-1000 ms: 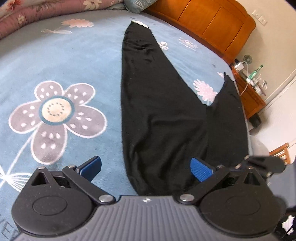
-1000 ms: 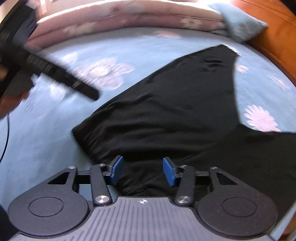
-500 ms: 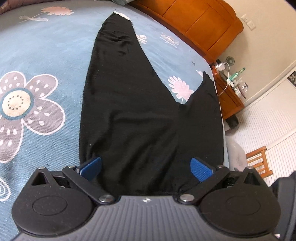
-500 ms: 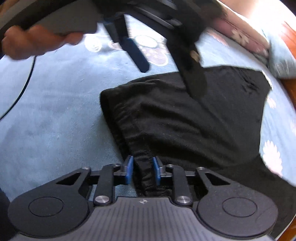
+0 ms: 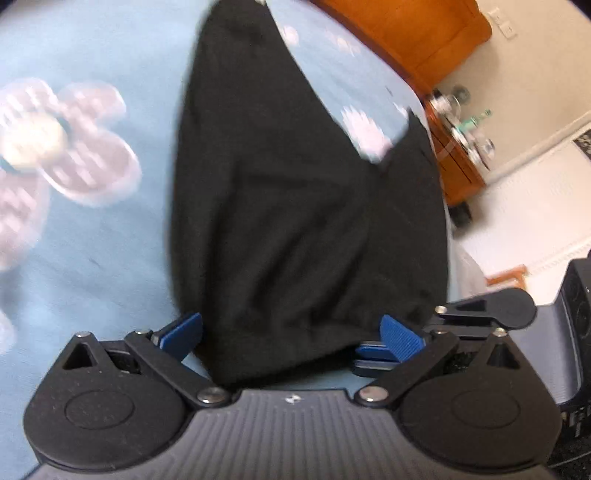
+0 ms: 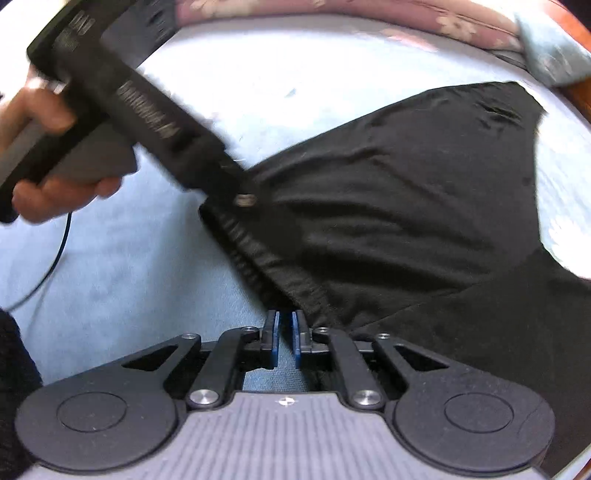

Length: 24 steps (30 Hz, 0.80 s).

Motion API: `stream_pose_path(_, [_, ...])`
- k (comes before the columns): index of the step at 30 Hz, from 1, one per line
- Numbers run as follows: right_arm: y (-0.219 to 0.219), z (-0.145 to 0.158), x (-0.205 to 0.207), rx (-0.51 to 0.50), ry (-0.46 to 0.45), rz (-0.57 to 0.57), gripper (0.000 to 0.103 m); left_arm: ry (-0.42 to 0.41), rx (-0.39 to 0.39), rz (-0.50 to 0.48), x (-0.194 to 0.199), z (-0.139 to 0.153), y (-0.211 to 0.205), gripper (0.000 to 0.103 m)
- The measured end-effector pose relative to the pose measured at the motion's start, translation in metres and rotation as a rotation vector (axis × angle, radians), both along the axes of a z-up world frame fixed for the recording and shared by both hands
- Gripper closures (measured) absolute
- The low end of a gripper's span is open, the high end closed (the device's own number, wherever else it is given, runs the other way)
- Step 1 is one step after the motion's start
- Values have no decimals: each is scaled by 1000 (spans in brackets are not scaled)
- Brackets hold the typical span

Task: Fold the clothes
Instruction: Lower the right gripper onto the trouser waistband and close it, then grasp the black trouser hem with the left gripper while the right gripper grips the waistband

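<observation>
- The left tongs (image 5: 291, 332) stand wide apart. Their two blue ribbed pads (image 5: 181, 328) sit on either side of the waistband end of the black trousers (image 5: 295, 203), and they do not press on the cloth.
- The right tongs (image 6: 285, 328) are almost together, with only a thin slit between the blue pads. The gathered waistband edge comes right up to their tips. We cannot tell if the cloth is really pinched there.
- In the left wrist view the right tongs lie at the other corner of the waistband, just beside the left tongs' right pad.
- The trousers lie flat on the bed cover (image 5: 110, 258), with the waistband near us. The two legs spread away in a V shape towards the wooden headboard (image 5: 406, 33).
- The cloth is matt, soft and dark, with some shallow wrinkles. The waistband looks elastic and puckered.
- The bed cover is pale blue and slightly fuzzy. It has a large printed flower (image 5: 74, 147) in grey-pink with a cream centre.
- The left hand (image 6: 55, 184) grips the grey handle of its tool, and a thin dark cable (image 6: 55, 266) hangs below it.
- A pale blue pillow (image 6: 546, 55) rests at the head of the bed.
- An orange-brown nightstand (image 5: 458, 166) with small bottles on it stands beside the bed.
</observation>
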State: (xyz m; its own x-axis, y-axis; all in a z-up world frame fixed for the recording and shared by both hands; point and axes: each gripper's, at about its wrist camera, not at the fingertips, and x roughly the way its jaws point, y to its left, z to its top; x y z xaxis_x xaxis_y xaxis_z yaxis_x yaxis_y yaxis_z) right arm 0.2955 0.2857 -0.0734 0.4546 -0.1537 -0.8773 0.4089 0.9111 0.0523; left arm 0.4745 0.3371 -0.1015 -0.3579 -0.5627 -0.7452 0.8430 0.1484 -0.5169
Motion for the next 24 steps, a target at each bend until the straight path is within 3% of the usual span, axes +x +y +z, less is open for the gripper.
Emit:
stream_pose_path(3, [-6, 10, -3, -16, -40, -56, 75, -35, -21, 69, 19, 18, 3, 1])
stream_pose_path(6, [-13, 20, 0, -55, -57, -108, 63, -2, -1, 108, 29, 20, 3, 1])
stream_pose_path(7, [-14, 24, 2, -69, -62, -121, 57, 21, 14, 115, 30, 16, 3, 1])
stream_pose_path(9, [-19, 28, 8, -74, -86, -146, 55, 74, 46, 129, 28, 6, 4, 1])
stream_pose_path(11, [-23, 30, 6, -61, -114, -161, 52, 168, 87, 150, 27, -8, 8, 1])
stream_pose_path(13, [-22, 32, 2, -60, -127, -177, 43, 261, 119, 180, 27, -24, 14, 2])
stream_pose_path(19, [-27, 25, -18, -23, -160, -260, 43, 356, 159, 265, 26, -42, 25, 2])
stream_pose_path(24, [-32, 18, -30, 19, -209, -327, 43, 322, 143, 253, 18, -43, 13, 2])
